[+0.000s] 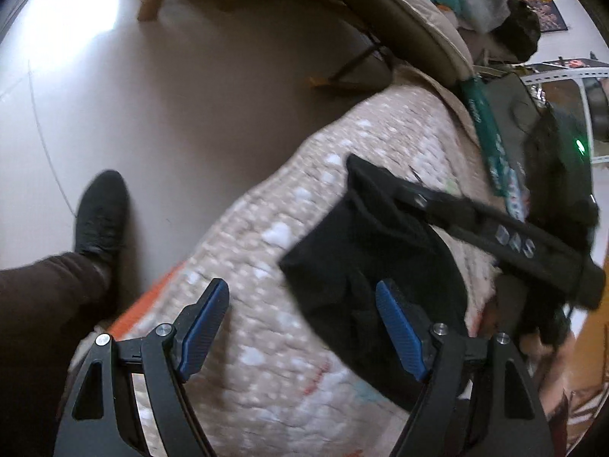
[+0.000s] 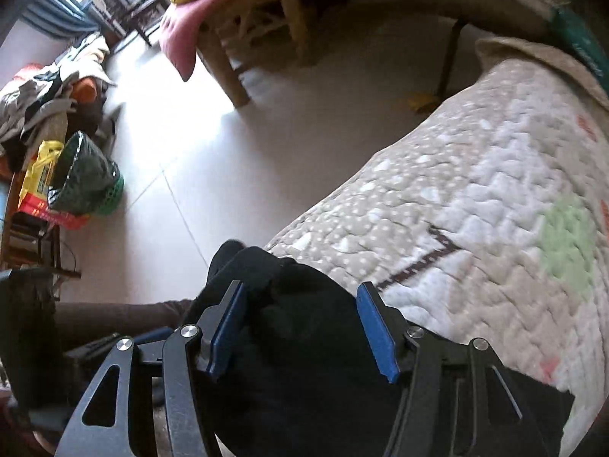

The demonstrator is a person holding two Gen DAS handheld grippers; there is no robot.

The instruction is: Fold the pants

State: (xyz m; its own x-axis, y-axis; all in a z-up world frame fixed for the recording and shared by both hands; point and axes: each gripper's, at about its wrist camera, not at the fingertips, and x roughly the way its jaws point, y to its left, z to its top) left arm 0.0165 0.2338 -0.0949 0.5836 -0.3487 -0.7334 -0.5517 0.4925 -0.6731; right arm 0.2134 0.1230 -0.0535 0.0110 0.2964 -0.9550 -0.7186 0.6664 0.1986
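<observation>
Daylight comes in from the upper left in both views, blowing out a white glare patch on the floor; the rest is moderately lit. Left wrist view has motion blur across the quilt and clutter at right. Heavy fisheye bending with dark vignette corners; black pants show no fabric detail.

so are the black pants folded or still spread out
Folded: the black pants lie as a compact block on the quilt, no legs stretched out.
</observation>
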